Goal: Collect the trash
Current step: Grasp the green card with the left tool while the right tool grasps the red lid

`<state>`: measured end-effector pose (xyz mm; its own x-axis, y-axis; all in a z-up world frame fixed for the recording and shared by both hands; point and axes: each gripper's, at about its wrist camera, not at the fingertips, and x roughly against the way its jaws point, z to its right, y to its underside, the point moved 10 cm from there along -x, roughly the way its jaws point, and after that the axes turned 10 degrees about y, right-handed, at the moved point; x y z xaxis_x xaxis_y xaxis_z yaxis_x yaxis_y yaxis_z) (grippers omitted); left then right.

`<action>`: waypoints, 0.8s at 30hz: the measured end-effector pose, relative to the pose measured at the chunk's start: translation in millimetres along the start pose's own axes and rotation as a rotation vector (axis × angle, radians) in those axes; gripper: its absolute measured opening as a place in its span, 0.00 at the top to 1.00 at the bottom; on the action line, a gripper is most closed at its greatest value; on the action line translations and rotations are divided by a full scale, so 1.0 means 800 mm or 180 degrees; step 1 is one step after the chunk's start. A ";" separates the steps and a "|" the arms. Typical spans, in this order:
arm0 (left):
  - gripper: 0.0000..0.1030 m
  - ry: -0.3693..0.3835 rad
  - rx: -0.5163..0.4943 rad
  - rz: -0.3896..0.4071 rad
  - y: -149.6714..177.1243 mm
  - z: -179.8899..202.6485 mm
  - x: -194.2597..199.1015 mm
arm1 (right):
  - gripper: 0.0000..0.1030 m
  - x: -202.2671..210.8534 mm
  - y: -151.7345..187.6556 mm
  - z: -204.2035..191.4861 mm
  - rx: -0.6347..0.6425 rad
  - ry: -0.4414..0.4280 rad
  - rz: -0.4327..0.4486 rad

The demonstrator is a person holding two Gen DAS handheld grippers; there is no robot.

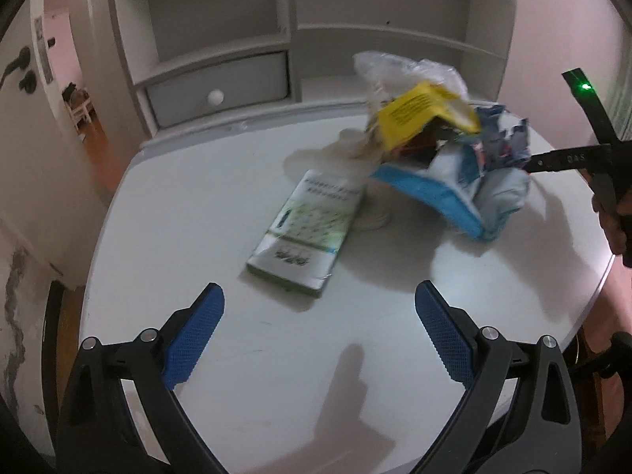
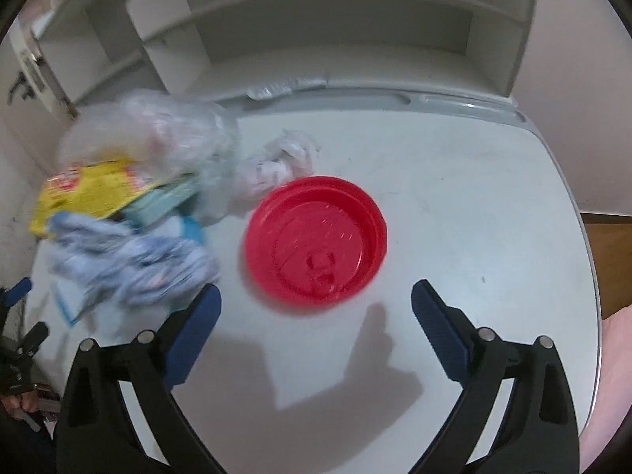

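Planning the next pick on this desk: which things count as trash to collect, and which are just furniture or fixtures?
Trash to collect:
yellow wrapper
clear plastic bag
blue and white packaging
green and white pack
crumpled tissue
red plastic plate, probably

Not part of the job:
white desk
shelf unit
drawer

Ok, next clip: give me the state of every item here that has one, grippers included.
left gripper: open, nothing between its pads
right gripper: open, nothing between its pads
red plate: flat on the table, right way up, empty
green-and-white packet: lying flat
yellow wrapper: crumpled, on top of the pile
clear plastic bag: crumpled
drawer: closed
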<state>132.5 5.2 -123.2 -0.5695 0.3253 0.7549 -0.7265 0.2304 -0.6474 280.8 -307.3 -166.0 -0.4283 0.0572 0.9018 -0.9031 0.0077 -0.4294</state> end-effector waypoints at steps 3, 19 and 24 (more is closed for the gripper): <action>0.08 0.0053 0.0003 -0.0025 -0.007 -0.012 -0.006 | 0.07 -0.019 -0.010 0.001 0.0023 0.0015 -0.0064; 0.08 0.0017 -0.0104 -0.0374 -0.057 -0.060 -0.110 | 0.23 -0.008 -0.036 0.017 0.0108 0.0161 0.0087; 0.09 0.0114 0.0008 -0.0443 -0.055 -0.064 -0.121 | 0.23 0.022 -0.019 0.037 0.0030 0.0087 0.0138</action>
<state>238.8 10.7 -173.2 -0.4490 0.3229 0.8331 -0.7986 0.2733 -0.5363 286.4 -336.0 -142.1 -0.4662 0.0847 0.8806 -0.8840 -0.0049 -0.4675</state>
